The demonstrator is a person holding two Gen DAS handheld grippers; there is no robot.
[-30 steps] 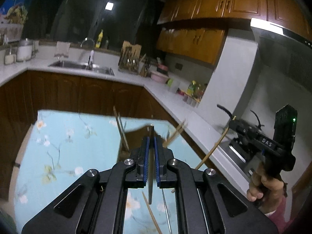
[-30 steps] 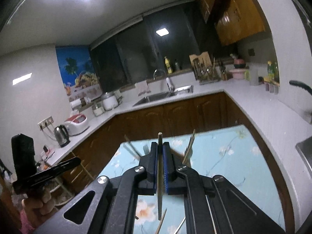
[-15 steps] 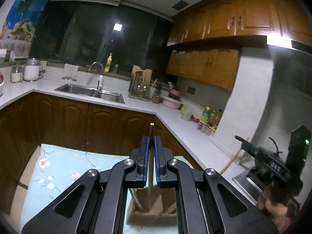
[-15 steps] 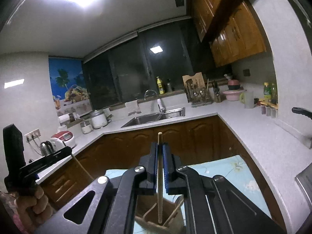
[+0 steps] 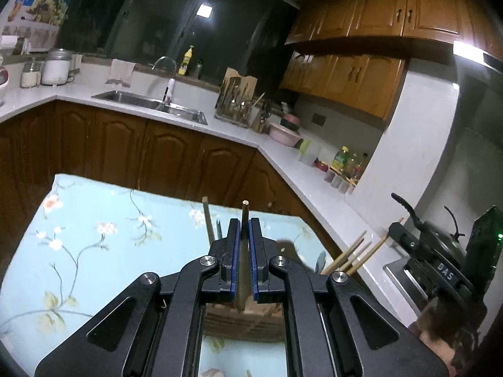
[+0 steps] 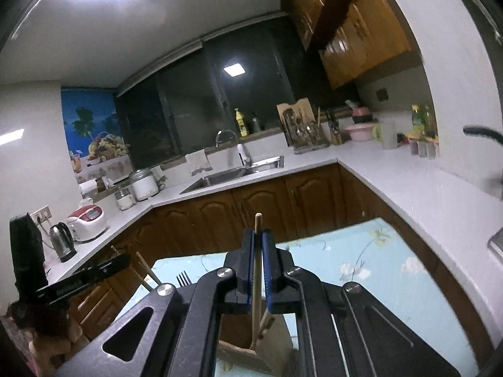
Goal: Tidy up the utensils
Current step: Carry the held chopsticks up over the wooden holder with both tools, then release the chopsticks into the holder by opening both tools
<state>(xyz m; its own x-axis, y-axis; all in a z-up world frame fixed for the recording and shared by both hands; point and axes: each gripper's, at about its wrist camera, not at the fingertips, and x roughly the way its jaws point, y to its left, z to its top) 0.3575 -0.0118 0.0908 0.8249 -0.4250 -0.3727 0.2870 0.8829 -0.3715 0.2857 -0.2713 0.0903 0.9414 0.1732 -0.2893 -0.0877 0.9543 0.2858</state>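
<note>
The tabletop (image 5: 103,251) wears a pale blue cloth printed with white blossoms and thin brown stems, and it spreads out ahead of the left tool (image 5: 244,229) and off to that tool's left side. Directly below and just beyond the tool's closed tips a brown wooden utensil holder (image 5: 248,317) stands on the cloth, with chopsticks leaning out of it toward the tool's right. From the right tool (image 6: 257,242) the same cloth-covered tabletop (image 6: 371,270) stretches ahead and to the right, with the holder (image 6: 251,352) sitting underneath the tips.
</note>
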